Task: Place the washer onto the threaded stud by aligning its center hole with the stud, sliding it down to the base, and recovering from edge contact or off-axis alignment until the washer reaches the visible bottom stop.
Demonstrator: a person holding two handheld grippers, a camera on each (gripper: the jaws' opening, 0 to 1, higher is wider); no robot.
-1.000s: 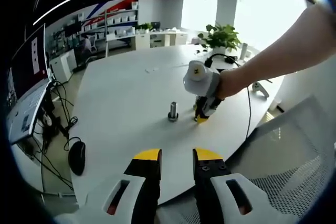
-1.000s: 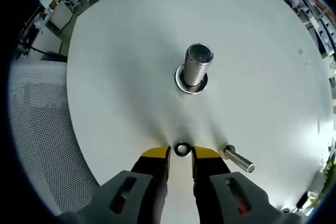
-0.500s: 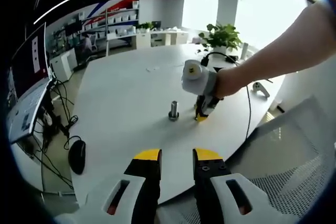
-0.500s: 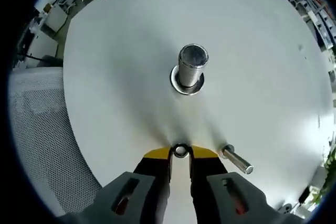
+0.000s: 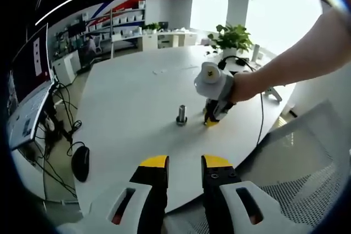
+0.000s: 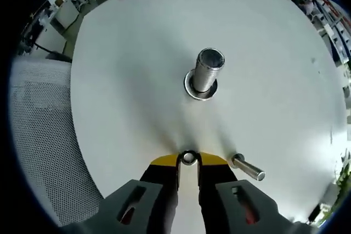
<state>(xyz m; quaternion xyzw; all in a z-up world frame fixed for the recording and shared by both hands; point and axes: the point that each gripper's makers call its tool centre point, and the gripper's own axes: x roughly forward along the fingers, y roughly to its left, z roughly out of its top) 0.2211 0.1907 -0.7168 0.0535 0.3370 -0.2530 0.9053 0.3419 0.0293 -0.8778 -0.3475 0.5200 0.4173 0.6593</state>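
An upright threaded stud (image 6: 207, 71) with a round flange at its foot stands in the middle of the white table (image 6: 131, 53). A small metal washer (image 6: 188, 158) lies flat at the table's near edge, pinched between the yellow tips of my right gripper (image 6: 188, 160), well short of the stud. In the left gripper view the stud (image 5: 181, 114) is small and far off. The right gripper (image 5: 211, 120), held by a person's hand, points down at the table just to its right. My left gripper (image 5: 185, 162) hangs back over the table edge, open and holding nothing.
A short metal pin (image 6: 248, 168) lies on the table just right of the right gripper's tips. A mesh chair (image 6: 38, 135) stands beside the table. A cable (image 5: 260, 119) trails off the table's far side near a potted plant (image 5: 230, 36).
The right gripper's jaws have narrowed onto the washer. Its view has shifted slightly, and the left gripper has held still.
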